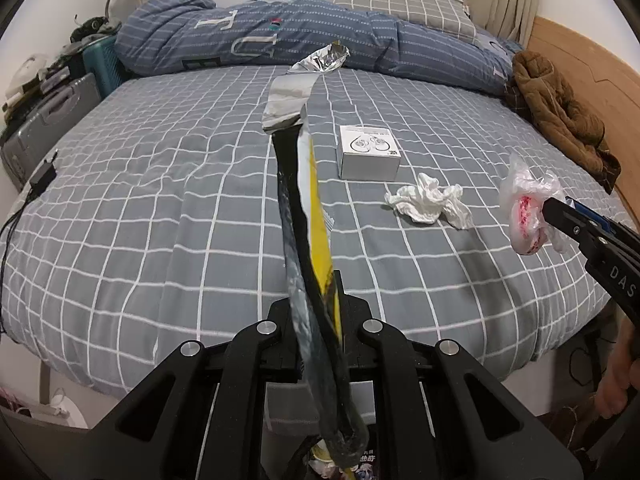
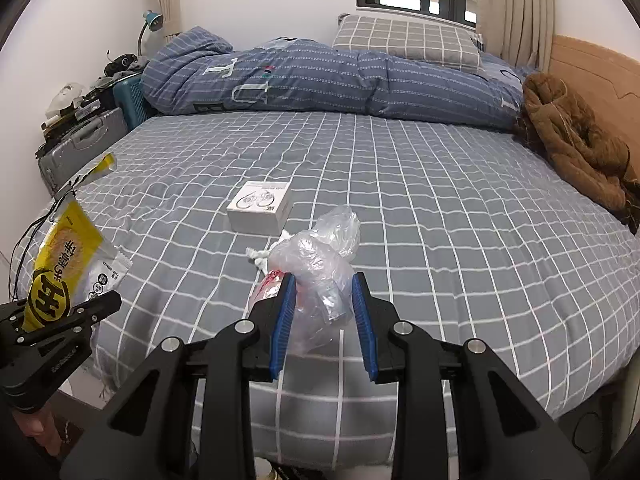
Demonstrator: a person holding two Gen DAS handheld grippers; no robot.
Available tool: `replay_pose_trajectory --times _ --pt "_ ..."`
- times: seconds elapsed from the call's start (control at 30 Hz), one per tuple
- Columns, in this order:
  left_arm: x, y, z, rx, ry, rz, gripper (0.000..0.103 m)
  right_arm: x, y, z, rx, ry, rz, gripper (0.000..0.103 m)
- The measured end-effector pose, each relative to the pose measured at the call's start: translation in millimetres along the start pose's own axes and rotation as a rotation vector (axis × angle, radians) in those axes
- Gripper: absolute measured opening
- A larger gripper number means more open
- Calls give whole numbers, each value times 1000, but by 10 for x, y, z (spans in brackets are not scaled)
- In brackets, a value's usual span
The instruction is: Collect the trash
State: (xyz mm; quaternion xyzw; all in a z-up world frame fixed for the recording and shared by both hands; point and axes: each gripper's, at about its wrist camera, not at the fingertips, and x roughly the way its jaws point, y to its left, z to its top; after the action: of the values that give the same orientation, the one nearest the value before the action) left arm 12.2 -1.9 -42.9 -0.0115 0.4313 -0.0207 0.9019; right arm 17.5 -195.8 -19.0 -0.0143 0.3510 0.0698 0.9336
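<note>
My left gripper is shut on a yellow and black snack wrapper, held edge-on above the bed's near edge; it also shows in the right wrist view. My right gripper is shut on a crumpled clear plastic bag with red print, held above the bed; it shows in the left wrist view at the right. A crumpled white tissue lies on the bed beside a small white box. In the right wrist view the tissue is mostly hidden behind the bag.
The bed has a grey checked sheet. A blue folded duvet and a pillow lie at the far side. A brown jacket lies at the right by the wooden headboard. A grey suitcase stands at the left.
</note>
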Motion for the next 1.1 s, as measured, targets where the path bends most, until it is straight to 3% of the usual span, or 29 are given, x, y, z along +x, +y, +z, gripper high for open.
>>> replay_pose_trajectory --times 1.1 --pt "-491 -114 -938 -22 71 -19 10 -654 270 -937 -10 97 41 28"
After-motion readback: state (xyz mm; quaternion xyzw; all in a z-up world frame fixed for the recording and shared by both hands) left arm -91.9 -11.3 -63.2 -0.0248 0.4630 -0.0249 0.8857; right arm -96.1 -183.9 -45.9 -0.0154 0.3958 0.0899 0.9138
